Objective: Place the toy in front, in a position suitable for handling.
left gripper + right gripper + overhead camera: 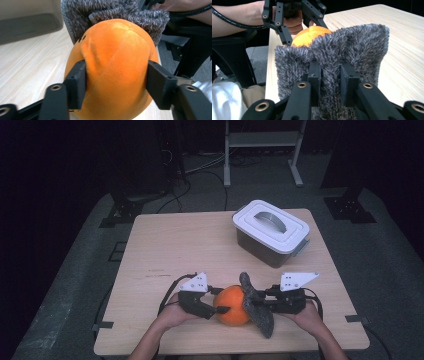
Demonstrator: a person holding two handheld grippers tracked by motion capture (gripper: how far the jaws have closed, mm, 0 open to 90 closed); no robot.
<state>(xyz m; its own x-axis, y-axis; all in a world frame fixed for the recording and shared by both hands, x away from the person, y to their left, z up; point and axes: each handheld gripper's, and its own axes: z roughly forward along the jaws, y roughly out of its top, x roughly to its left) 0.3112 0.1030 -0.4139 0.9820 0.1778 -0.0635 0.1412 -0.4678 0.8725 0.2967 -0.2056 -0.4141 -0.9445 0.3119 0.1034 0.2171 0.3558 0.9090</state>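
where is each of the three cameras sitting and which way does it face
High view: above the person's side, facing forward and down on the table; both forearms, left gripper, right gripper.
Left gripper view: rides the left gripper, looking along its fingers pressed on the orange plush ball.
Right gripper view: rides the right gripper, looking along its fingers pinching the grey fuzzy cloth, back toward the person's arm.
All three share ball and cloth.

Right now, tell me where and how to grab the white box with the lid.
Take the white box by the arched grey handle on its lid, coming straight down. The handle stands proud, likely narrow enough for the jaws; the body looks too wide.
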